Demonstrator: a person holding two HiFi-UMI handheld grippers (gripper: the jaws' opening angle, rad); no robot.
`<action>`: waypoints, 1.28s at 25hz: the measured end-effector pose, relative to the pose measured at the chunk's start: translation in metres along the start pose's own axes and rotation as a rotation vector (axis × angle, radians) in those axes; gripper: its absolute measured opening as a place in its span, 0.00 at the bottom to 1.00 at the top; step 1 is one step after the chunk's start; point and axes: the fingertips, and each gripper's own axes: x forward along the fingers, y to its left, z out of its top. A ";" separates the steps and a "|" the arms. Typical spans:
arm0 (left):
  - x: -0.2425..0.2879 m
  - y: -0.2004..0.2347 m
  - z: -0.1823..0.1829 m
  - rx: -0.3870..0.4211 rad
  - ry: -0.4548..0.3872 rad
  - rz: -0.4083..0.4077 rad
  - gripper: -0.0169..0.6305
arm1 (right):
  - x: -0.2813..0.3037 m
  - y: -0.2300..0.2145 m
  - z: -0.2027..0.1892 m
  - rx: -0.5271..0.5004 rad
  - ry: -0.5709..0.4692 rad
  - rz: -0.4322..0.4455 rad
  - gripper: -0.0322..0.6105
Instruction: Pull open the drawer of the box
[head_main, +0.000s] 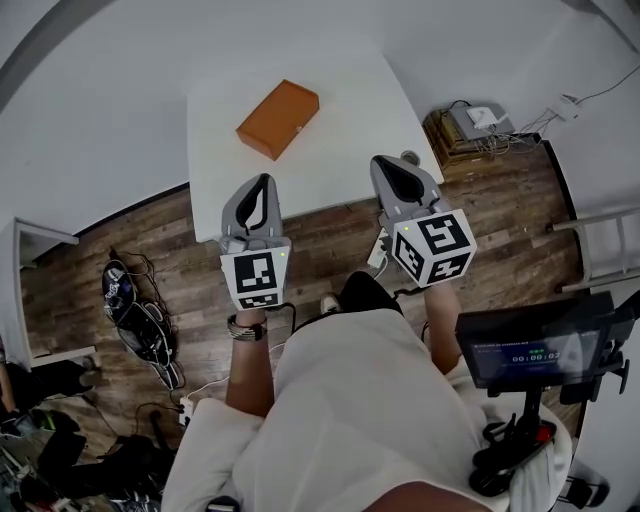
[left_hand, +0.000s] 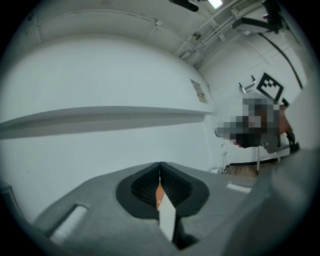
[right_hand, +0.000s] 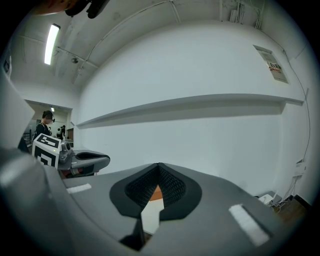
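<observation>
two closed, empty: left gripper (head_main: 265, 180), right gripper (head_main: 386, 162) | only head view shows whole box (head_main: 278, 118) on table (head_main: 345, 115)

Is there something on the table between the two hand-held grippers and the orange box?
Nothing visible. Only bare white table lies between the orange box and the left hand-held gripper and right hand-held gripper, both at its near edge.

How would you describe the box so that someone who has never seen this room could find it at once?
Find the white table at the far edge of the wood floor. Left of its middle lies a flat box, turned at an angle. It alone is orange; the left gripper and right gripper in front of it are grey.
</observation>
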 end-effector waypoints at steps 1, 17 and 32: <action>0.000 0.002 -0.002 -0.002 0.002 0.001 0.04 | 0.002 0.001 0.000 -0.001 0.001 0.001 0.05; 0.056 0.035 -0.037 0.002 0.083 0.014 0.09 | 0.075 -0.013 -0.004 -0.005 0.030 0.048 0.06; 0.158 0.069 -0.092 0.000 0.208 0.034 0.09 | 0.201 -0.053 -0.046 -0.017 0.172 0.145 0.14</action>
